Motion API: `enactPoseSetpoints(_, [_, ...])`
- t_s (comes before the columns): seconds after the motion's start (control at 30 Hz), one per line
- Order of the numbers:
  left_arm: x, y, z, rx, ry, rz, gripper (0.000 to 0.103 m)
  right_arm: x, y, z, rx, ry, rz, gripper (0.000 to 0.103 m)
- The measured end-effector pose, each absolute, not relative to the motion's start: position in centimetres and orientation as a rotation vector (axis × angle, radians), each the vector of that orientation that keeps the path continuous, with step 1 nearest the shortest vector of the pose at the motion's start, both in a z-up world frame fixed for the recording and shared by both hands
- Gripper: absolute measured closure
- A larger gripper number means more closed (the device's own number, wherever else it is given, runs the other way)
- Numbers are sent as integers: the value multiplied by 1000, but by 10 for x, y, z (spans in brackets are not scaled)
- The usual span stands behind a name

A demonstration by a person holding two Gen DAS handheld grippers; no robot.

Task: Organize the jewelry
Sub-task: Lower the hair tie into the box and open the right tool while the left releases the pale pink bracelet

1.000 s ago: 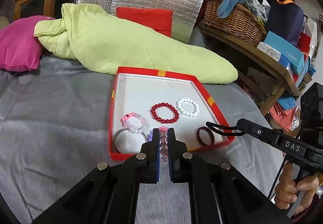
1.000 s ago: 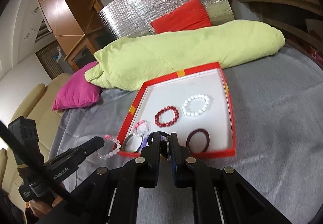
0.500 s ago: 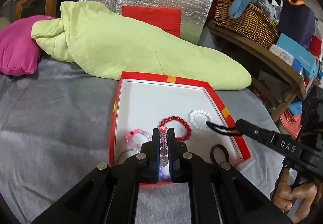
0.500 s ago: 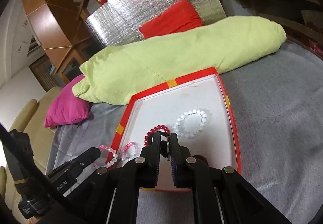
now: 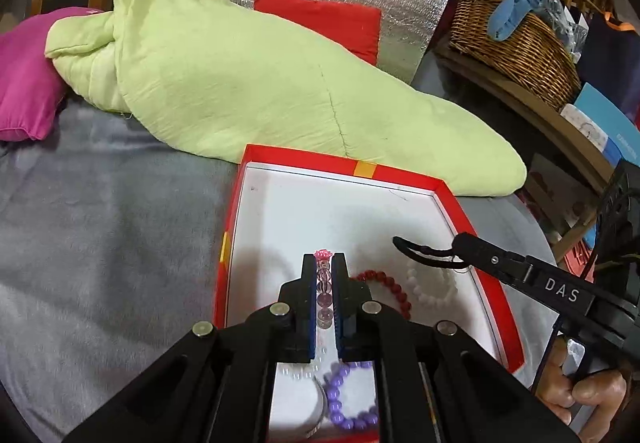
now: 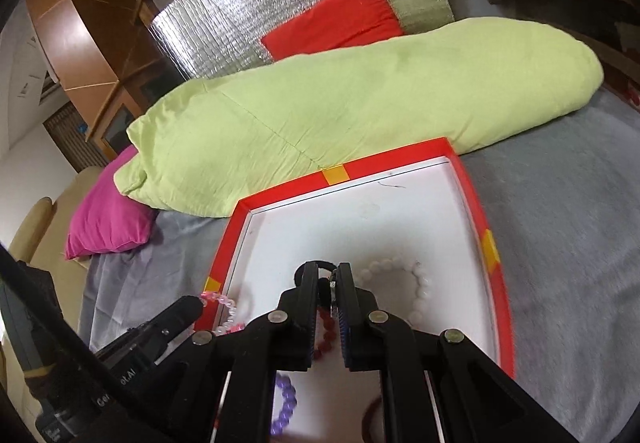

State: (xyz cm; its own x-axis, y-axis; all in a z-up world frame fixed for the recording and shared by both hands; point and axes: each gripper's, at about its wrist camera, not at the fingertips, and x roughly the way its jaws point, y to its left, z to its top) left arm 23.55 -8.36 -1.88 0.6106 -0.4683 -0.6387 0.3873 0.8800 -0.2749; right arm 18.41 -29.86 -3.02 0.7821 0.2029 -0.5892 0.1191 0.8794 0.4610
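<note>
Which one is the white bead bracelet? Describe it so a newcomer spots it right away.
Find the red-rimmed tray with the white floor, lying on the grey blanket in front of the long green pillow. The white bead bracelet lies on its floor towards the right wall, beside the dark red bead bracelet. It is the only loop of plain white beads.

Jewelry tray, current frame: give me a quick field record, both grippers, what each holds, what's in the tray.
left gripper: shut on pink-and-clear bead bracelet, over tray
right gripper: shut on black hair tie, over tray
tray: red box, white inside, on grey blanket
in tray: red bead bracelet, white bead bracelet, purple bead bracelet
behind tray: green pillow
</note>
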Motion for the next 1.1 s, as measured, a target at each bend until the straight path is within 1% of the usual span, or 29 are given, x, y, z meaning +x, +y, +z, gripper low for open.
enactPoseSetpoints(0.4, [265,-95,-26,-82,778,-464,96,240,-294,-42,543,721,18,93])
enactPoseSetpoints(0.63, [282,-99,-35,-90,807,-441,96,262,-298,-62,583,750,-5,93])
enactPoseSetpoints(0.67, [284,-100,-36,-93,811,-443,96,264,-300,-65,598,757,-7,93])
enactPoseSetpoints(0.7, [285,-102,-36,-94,813,-441,96,264,-302,-66,610,758,-1,90])
enactPoseSetpoints(0.77, [287,-103,-36,-99,817,-433,95,265,-305,-65,628,747,-6,89])
enactPoseSetpoints(0.8, [288,-103,-36,-106,823,-440,89,264,-307,-64,630,739,-11,82])
enactPoseSetpoints(0.83, [288,-103,-36,-111,830,-447,77,263,-309,-63,632,734,-7,75])
enactPoseSetpoints(0.87, [288,-102,-35,-117,837,-449,69,262,-311,-62,638,728,-7,62])
enactPoseSetpoints(0.9, [286,-99,-31,-127,840,-440,55,260,-314,-60,652,721,-11,54])
enactPoseSetpoints(0.93, [284,-96,-28,-135,829,-436,48,257,-318,-57,670,713,-10,54])
enactPoseSetpoints(1.0, [276,-89,-15,-144,807,-430,43,251,-320,-48,671,695,5,54])
enactPoseSetpoints(1.03, [273,-86,-10,-143,804,-425,39,246,-319,-41,647,686,4,54])
enactPoseSetpoints(1.1, [263,-76,2,-142,793,-402,34,236,-313,-26,578,687,-15,54])
